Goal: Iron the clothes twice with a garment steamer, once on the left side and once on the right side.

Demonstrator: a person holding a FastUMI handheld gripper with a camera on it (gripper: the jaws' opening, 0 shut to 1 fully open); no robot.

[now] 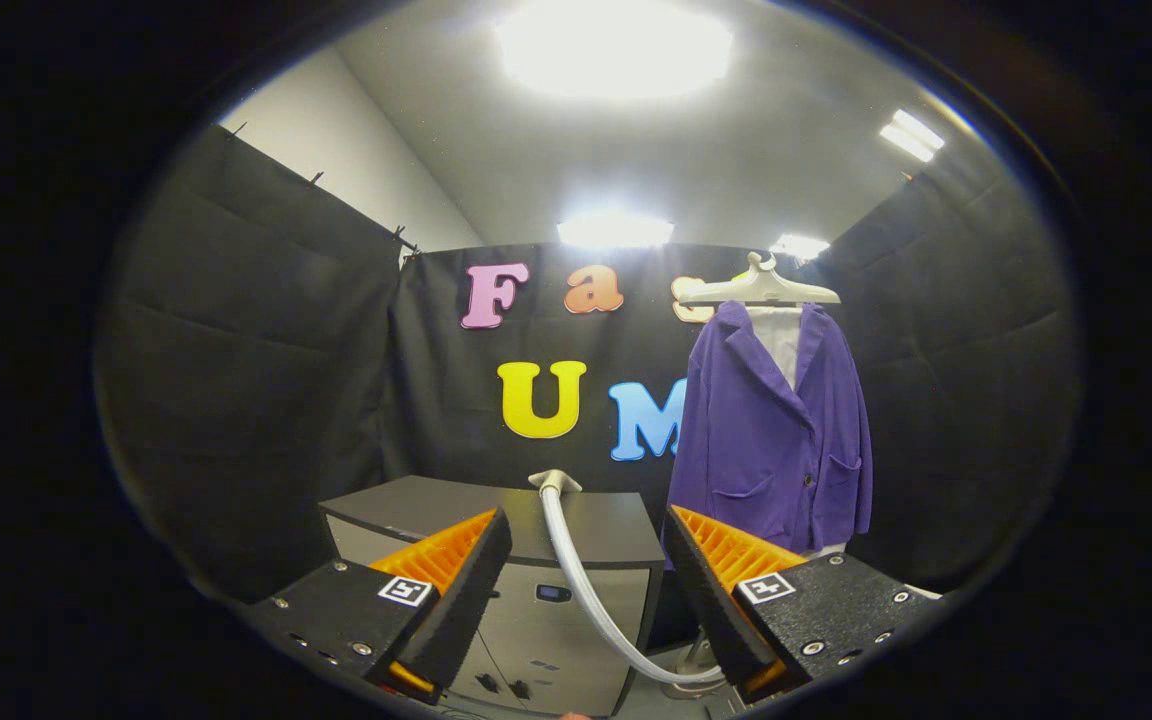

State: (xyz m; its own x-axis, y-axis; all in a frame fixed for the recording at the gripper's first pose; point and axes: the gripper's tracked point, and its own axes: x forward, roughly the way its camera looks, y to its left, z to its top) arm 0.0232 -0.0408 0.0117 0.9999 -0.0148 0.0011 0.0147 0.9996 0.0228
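A purple jacket hangs on a white hanger against the black booth wall, beyond my right finger. A white steamer hose rises between my fingers from low on the floor up to its head, which rests on top of a grey cabinet. My gripper is open, with the fingers wide apart on either side of the hose and touching nothing. The cabinet stands just ahead, left of the jacket.
Black cloth walls close the booth on the left, back and right. A white round base sits on the floor below the jacket, beside the cabinet's front.
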